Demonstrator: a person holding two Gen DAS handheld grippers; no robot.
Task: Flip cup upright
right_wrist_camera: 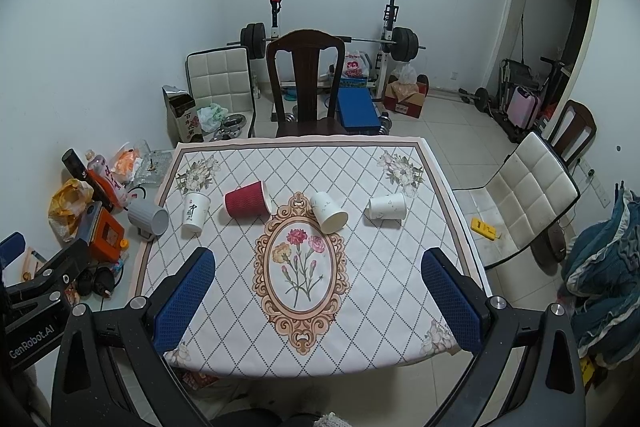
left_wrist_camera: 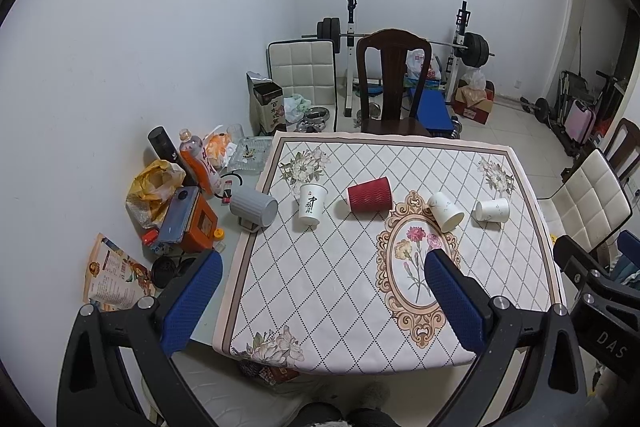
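Note:
Several cups sit in a row across the patterned table cloth (left_wrist_camera: 320,287). A grey mug (left_wrist_camera: 254,207) (right_wrist_camera: 149,217) lies on its side at the left edge. A white cup with black writing (left_wrist_camera: 311,203) (right_wrist_camera: 195,211) stands upright. A red ribbed cup (left_wrist_camera: 369,201) (right_wrist_camera: 247,203) and two white marbled cups (left_wrist_camera: 446,211) (left_wrist_camera: 493,210) (right_wrist_camera: 329,212) (right_wrist_camera: 387,207) lie on their sides. My left gripper (left_wrist_camera: 324,263) and right gripper (right_wrist_camera: 318,261) are open and empty, held above the table's near half, well short of the cups.
Clutter fills the table's left side: bottles (left_wrist_camera: 196,163), a yellow bag (left_wrist_camera: 154,187), an orange box (left_wrist_camera: 198,221). A dark wooden chair (left_wrist_camera: 394,83) stands behind the table and a white padded chair (right_wrist_camera: 520,195) to its right. A barbell rack (right_wrist_camera: 332,39) stands at the back wall.

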